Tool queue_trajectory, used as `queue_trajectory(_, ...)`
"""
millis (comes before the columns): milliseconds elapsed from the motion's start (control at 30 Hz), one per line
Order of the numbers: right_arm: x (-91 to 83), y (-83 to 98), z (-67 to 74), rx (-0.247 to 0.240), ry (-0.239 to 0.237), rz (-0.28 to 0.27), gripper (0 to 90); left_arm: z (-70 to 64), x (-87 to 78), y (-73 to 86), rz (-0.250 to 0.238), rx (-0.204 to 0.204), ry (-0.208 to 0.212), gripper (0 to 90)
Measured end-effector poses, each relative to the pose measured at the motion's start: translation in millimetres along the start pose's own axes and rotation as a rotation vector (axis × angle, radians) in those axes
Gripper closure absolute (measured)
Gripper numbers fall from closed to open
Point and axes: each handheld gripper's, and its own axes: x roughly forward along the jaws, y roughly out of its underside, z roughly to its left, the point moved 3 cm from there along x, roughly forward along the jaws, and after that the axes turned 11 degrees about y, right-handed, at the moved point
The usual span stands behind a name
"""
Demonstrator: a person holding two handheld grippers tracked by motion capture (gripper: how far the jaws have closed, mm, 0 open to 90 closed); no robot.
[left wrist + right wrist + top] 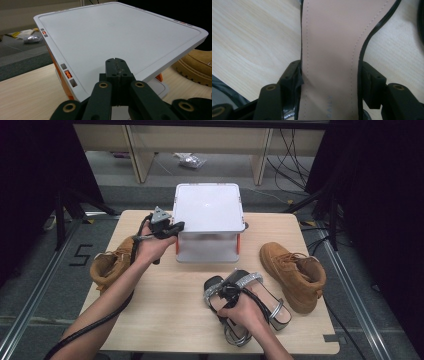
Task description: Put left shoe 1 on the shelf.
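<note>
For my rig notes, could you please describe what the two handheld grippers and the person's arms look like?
Both the left gripper and the right gripper are black, with brass-coloured pivot pins on their jaw linkages. The left carries a grey three-cornered plate on top and trails a thick black cable. The forearms are bare, without sleeves.

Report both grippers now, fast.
Left gripper: shut, jaws pressed together with nothing between them, at the edge of the white box lid.
Right gripper: shut on the sandal, jaws on its two edges.
</note>
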Motion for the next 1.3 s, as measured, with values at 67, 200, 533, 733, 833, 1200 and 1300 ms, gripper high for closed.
queue_trajectory(67, -1.8, -2.8, 1.6, 0.008, -0.01, -0.007, 43.5, -0.3, -0.1, 0.3, -0.002, 0.0, -0.002, 89.5)
queue_trajectory(200, -3.5, -5.9, 2.9, 0.005, -0.014, -0.023, 43.7, 0.3, -0.3, -0.2, 0.003, 0.006, 0.0, 89.5)
queue_trajectory(533, -17.0, -22.5, 5.6, 0.021, -0.022, -0.088, 43.8, 0.0, -0.2, -0.1, 0.004, 0.006, -0.001, 89.5)
queue_trajectory(733, -23.4, -41.6, 5.8, 0.035, -0.022, -0.127, 43.9, -0.1, -0.1, -0.1, 0.004, 0.007, 0.0, 89.5)
queue_trajectory(833, -25.5, -52.8, 6.7, 0.047, -0.025, -0.151, 43.9, 0.3, -0.2, 0.2, -0.001, 0.006, 0.002, 89.5)
queue_trajectory(1200, -27.4, -85.6, 6.8, 0.077, -0.008, -0.182, 43.9, 0.3, 0.1, -0.1, 0.003, 0.007, 0.005, 89.5)
queue_trajectory(1300, -25.1, -99.6, 6.9, 0.109, -0.005, -0.207, 43.9, 0.5, 0.1, -0.2, 0.002, 0.006, 0.006, 89.5)
